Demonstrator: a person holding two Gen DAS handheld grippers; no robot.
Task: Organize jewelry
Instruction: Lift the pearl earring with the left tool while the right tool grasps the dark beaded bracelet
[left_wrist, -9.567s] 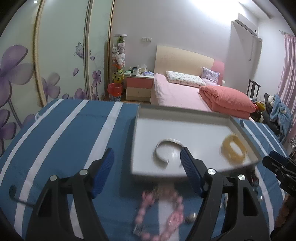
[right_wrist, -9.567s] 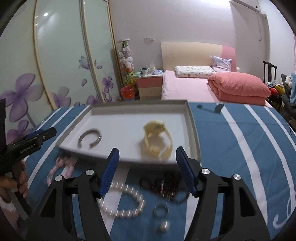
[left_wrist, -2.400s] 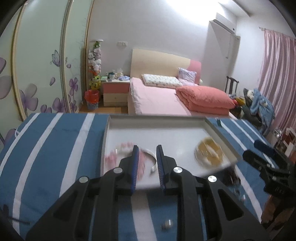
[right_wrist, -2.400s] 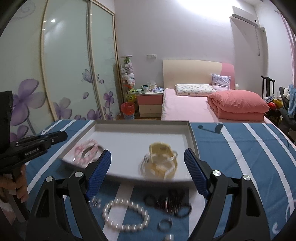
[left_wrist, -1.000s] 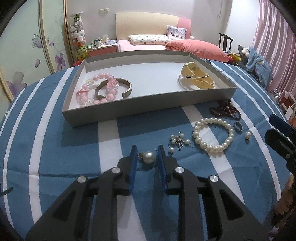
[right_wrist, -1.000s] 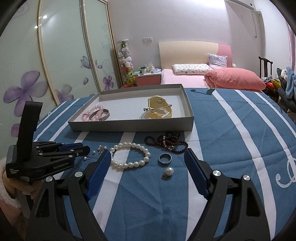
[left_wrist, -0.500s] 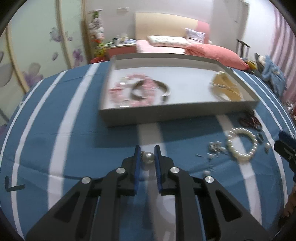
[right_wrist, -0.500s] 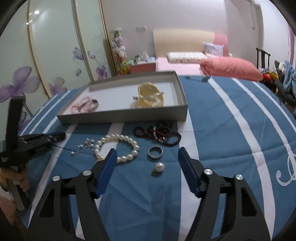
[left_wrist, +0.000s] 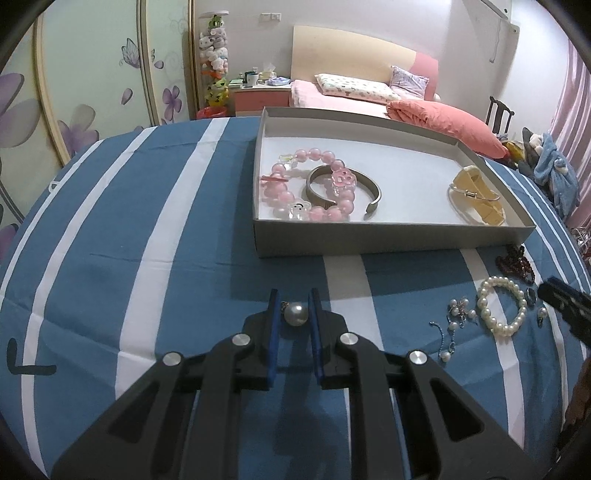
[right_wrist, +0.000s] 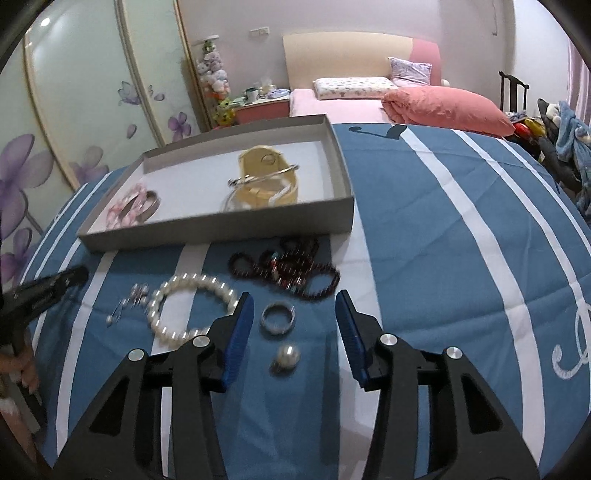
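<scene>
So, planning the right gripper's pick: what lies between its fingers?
In the right wrist view, a ring and a pearl earring lie on the cloth between the right gripper's open, just-closing jaws, untouched.

A home bedroom: a bed (left_wrist: 343, 105) with a cream headboard (left_wrist: 343, 51), pillow (left_wrist: 354, 86) and folded pink quilt (left_wrist: 447, 123), a nightstand (left_wrist: 260, 98) crowded with small things, wardrobe doors (left_wrist: 92, 74) painted with purple flowers, pink curtains (left_wrist: 576, 107), and a wall-mounted air conditioner (left_wrist: 500, 9).

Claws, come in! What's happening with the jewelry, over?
Left claw shut on pearl earring. Right claw closing, empty, above ring and second pearl. Tray ahead, path clear.
</scene>
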